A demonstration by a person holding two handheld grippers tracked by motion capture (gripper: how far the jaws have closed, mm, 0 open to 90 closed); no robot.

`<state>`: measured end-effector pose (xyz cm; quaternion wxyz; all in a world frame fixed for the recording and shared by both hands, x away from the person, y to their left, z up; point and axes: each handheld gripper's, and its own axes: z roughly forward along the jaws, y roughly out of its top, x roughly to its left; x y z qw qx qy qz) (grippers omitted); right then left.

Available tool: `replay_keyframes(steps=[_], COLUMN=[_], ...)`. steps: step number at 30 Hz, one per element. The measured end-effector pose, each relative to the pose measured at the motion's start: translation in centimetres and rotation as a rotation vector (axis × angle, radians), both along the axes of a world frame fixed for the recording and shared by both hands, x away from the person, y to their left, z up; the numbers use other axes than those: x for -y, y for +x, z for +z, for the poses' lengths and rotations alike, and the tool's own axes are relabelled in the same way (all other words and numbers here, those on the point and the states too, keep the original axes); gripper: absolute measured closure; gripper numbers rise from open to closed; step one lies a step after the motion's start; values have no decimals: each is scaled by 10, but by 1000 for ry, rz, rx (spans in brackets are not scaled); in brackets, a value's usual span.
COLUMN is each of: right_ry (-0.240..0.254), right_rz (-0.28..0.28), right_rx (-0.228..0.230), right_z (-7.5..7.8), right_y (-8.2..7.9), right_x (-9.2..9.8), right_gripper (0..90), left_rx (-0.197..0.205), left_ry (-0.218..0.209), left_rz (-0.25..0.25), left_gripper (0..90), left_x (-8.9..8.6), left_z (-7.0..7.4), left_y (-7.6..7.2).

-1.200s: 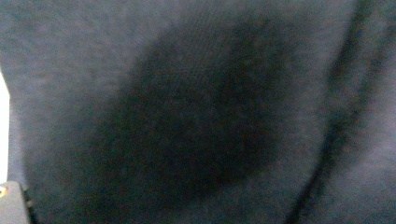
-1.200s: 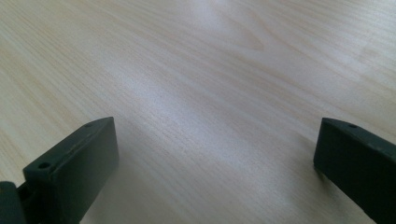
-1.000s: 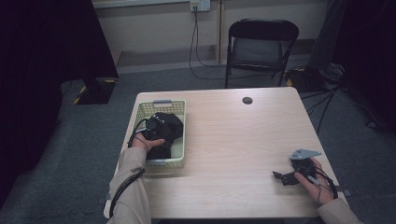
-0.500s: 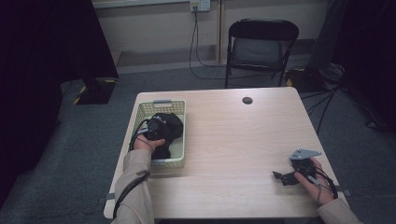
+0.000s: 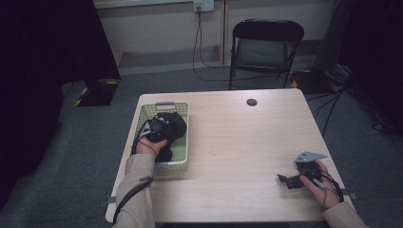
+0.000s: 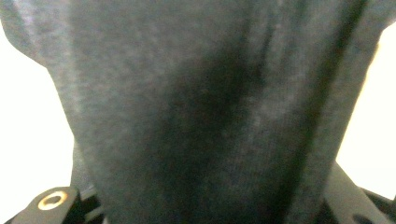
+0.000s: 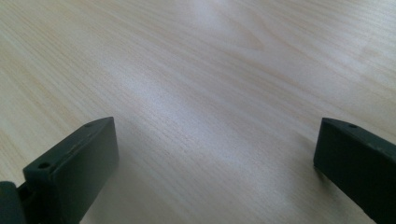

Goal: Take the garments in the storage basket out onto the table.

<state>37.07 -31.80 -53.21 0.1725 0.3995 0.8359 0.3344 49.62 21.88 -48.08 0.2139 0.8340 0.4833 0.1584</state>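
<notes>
cloth: dark grey knit fabric [image 6: 205, 107], bunched in a pale green basket [image 5: 183, 164] at the left of the table; in the left gripper view it hangs close against the lens, with folds running down it.
left gripper: the left gripper [image 5: 159, 127] sits down in the basket on top of the cloth. its jaws have just been closing, and the fabric runs between them, so it reads as pinched tight on a fold.
right gripper: the right gripper [image 5: 291, 179] rests low over the bare wood near the front right corner, well apart from the basket. its jaws stand wide with nothing between them.
table: light wood top [image 5: 237, 142], with a small dark round cap [image 5: 252, 102] near the far edge.
done: the cloth looks caught.
left to do: the cloth is not yet out of the basket; most of it lies inside the walls. lifting it clear and laying it on the open wood is my guess at what remains.
watch for: the fabric may snag on the basket rim.
</notes>
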Motion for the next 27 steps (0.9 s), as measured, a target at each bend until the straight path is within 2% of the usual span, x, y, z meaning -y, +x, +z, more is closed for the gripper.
replay_keyframes(steps=[8, 10, 19, 27], right_ry=[0, 0, 0, 0], right_rz=[0, 0, 0, 0], right_rx=[0, 0, 0, 0], right_z=[0, 0, 0, 0], right_y=[0, 0, 0, 0], right_x=[0, 0, 0, 0], right_gripper=[0, 0, 0, 0], left_rx=[139, 160, 206, 248], left_ry=[-93, -106, -169, -166], left_rz=[24, 25, 17, -13], left_gripper=[582, 583, 583, 586], left_x=[-9, -9, -9, -5], left_z=[23, 28, 42, 57], left_y=[-7, -9, -13, -17])
